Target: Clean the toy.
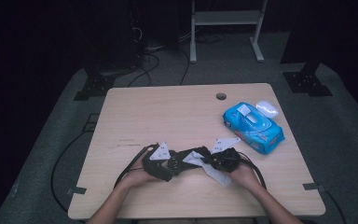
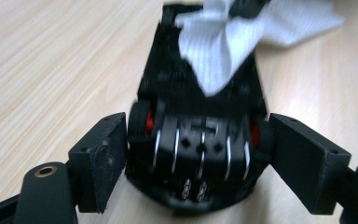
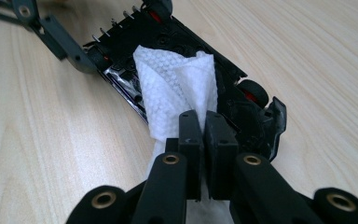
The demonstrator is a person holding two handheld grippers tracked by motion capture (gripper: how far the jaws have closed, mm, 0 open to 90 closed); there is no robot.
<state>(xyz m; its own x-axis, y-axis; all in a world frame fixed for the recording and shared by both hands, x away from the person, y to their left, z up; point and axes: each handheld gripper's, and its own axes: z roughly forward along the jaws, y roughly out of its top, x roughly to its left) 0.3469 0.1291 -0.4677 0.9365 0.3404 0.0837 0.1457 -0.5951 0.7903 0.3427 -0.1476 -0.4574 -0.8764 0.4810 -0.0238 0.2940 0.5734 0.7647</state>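
Note:
A black toy car (image 1: 186, 161) with red wheel hubs lies on the wooden table (image 1: 168, 112) near its front edge. My left gripper (image 1: 173, 163) has a jaw on each side of the car's (image 2: 200, 140) end, against the wheels, and the left gripper (image 2: 198, 154) holds it there. My right gripper (image 3: 204, 126) is shut on a white textured wipe (image 3: 168, 93), which is draped over the car's body (image 3: 233, 98). In the high view the right gripper (image 1: 210, 160) meets the left one over the car, and the wipe (image 1: 216, 173) trails onto the table.
A blue pack of wipes (image 1: 253, 127) lies at the right of the table, with a small white oval object (image 1: 267, 108) just behind it. A cable hole (image 1: 221, 96) is near the far edge. White stand legs (image 1: 226, 18) rise beyond the table.

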